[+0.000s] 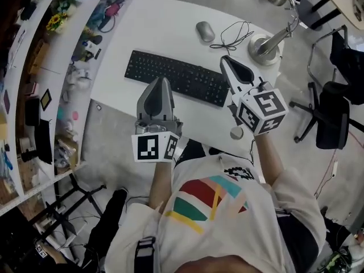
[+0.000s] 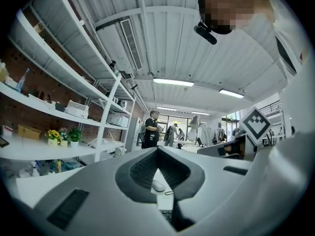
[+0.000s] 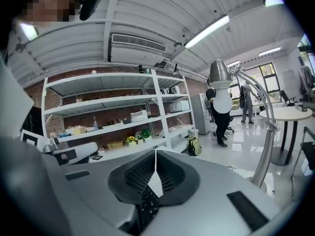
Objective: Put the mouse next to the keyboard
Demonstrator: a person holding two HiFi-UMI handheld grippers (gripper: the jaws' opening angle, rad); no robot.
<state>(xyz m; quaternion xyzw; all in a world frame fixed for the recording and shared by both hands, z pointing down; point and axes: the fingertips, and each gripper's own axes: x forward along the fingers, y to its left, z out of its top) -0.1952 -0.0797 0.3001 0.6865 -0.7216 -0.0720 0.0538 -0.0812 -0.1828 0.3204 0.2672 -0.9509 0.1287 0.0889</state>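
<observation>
A grey mouse point(image 1: 205, 31) lies on the white table point(image 1: 165, 21), beyond the far right end of the black keyboard point(image 1: 176, 77) and about a hand's width from it. My left gripper point(image 1: 161, 79) hovers over the keyboard's near edge, shut and empty. My right gripper point(image 1: 226, 58) is above the keyboard's right end, short of the mouse, shut with nothing in it. In the left gripper view the mouse point(image 2: 158, 185) and keyboard point(image 2: 167, 215) show through the hollow below the closed tips point(image 2: 157, 149). The right gripper view shows the keyboard point(image 3: 147, 203) under its closed tips point(image 3: 155, 151).
A metal desk lamp point(image 1: 264, 47) stands at the table's right, with a thin black cable point(image 1: 234, 34) looped between it and the mouse. Cluttered shelves point(image 1: 51, 67) line the left. A black office chair point(image 1: 333, 115) is on the right. A small grey disc point(image 1: 236, 132) lies at the table's near edge.
</observation>
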